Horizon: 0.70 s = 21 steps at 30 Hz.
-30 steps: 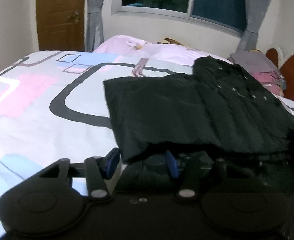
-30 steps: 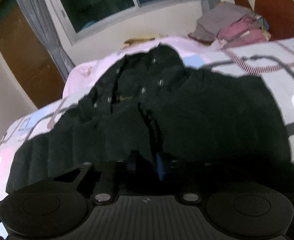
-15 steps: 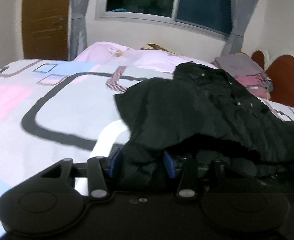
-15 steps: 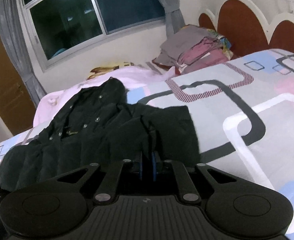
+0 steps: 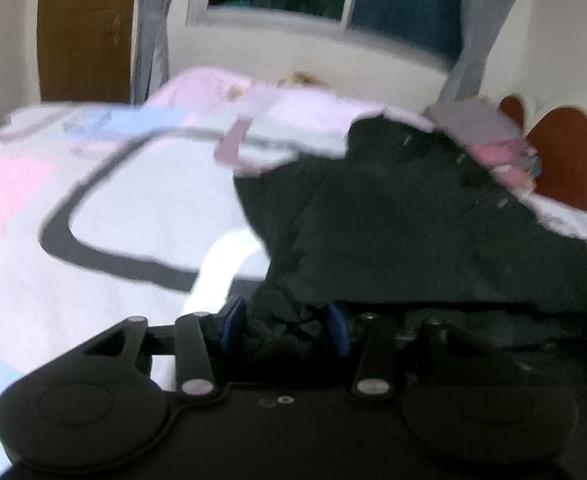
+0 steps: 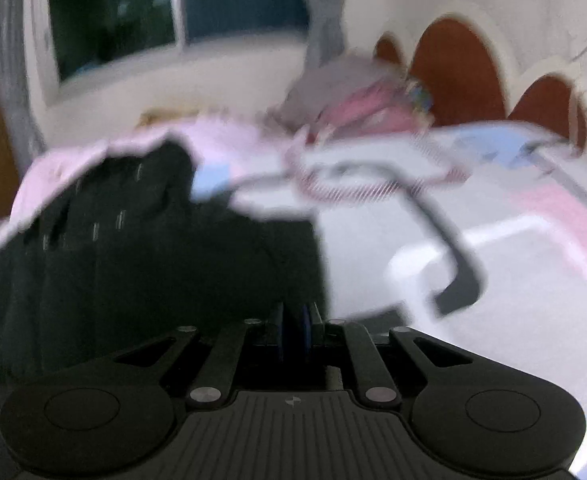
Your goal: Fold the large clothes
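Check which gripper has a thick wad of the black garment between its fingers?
The left gripper: bunched black garment fills its parted fingers. The right gripper is nearly closed, pinching only an edge.

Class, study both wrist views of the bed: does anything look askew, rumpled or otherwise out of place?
Yes. The black shirt lies bunched and crooked on the bedspread, its near edge gathered in a wad between the left gripper fingers. The right gripper pinches another edge. Both views are blurred, so finer creases cannot be judged.
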Tool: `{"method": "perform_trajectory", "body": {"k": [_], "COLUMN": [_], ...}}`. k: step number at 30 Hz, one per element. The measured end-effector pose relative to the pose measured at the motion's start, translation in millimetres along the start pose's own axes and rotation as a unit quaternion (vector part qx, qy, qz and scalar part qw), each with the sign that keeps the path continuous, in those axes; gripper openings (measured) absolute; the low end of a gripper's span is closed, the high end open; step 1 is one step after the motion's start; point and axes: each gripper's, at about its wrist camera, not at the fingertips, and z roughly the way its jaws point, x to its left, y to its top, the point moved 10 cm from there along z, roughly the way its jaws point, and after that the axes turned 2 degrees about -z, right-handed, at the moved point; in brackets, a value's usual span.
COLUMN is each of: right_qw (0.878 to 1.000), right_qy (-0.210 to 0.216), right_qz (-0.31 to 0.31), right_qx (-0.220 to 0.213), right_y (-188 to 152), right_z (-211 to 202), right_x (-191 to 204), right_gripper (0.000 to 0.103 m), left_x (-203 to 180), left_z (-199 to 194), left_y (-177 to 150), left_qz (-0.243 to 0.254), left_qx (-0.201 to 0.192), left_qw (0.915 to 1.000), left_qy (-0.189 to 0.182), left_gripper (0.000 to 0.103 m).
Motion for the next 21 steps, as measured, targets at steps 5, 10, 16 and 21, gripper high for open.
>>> {"method": "perform_trajectory", "body": {"k": [5, 10, 16, 21], "right_qw": [0.998, 0.992, 0.986, 0.992], "right_qy": [0.043, 0.042, 0.024, 0.033], "right_qz": [-0.036, -0.093, -0.134, -0.111], "right_qx": [0.012, 0.075, 0.098, 0.047], "right_y": [17, -9, -33, 10], "right_z": [11, 56, 76, 52], "right_x": [32, 64, 49, 56], "right_gripper": [0.009, 0.009, 0.009, 0.05], "left_x": [-25, -66, -66, -64], "left_z": [-9, 44, 77, 50], "left_y": [36, 40, 11, 46], "left_qz": [0.002, 0.026, 0.055, 0.052], "left_qx": [-0.044, 0.006, 0.052, -0.003], "left_qw": [0.9986, 0.998, 0.9961, 0.9976], "left_qy": [-0.03, -0.057, -0.045, -0.045], "left_gripper": [0.061, 0.061, 0.064, 0.073]}}
